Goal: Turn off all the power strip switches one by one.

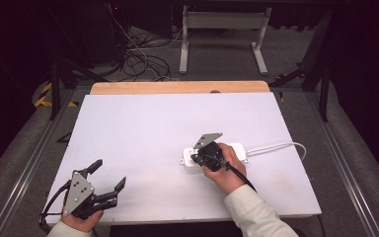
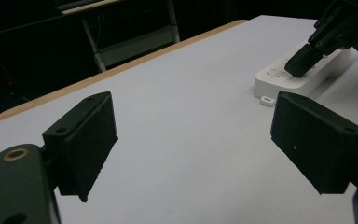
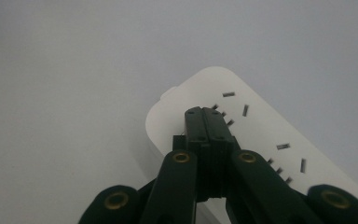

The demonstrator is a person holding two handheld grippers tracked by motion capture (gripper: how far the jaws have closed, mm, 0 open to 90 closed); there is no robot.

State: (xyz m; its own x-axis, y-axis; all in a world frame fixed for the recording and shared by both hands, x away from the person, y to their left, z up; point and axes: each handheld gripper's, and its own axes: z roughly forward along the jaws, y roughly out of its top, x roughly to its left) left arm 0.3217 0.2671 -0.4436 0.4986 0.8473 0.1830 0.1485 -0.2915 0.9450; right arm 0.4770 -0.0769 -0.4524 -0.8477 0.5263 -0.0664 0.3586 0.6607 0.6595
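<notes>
While the person's right hand (image 1: 225,170) presses down from above, the right hand-held gripper (image 1: 201,159) stands with its jaws brought fully together, tips resting on the top face of a white power strip (image 1: 238,149) near its left end. From the right gripper view the closed jaws sit on the strip (image 3: 261,135) just beside a cluster of socket slots, and nothing is pinched between them. The strip lies flat on the white worktop (image 1: 143,128), at about four o'clock from the worktop's centre in the high view, and its white cord (image 1: 279,146) runs off toward three o'clock, curving near the right edge.

The left hand-held gripper (image 1: 109,176) is held at roughly seven o'clock, near the front-left corner, well apart from the strip, with the grey three-cornered plate on top facing up. Its jaws are spread wide — bare worktop shows between them in the left gripper view, and they grip nothing. That same view catches the right hand-held gripper (image 2: 302,60) farther off at about two o'clock, its tip down on the strip (image 2: 279,79).

A light sleeve (image 1: 256,212) covers the right forearm. Beyond the far edge of the worktop, a wooden strip (image 1: 177,87) shows — past it, cables on the floor (image 1: 138,59).
</notes>
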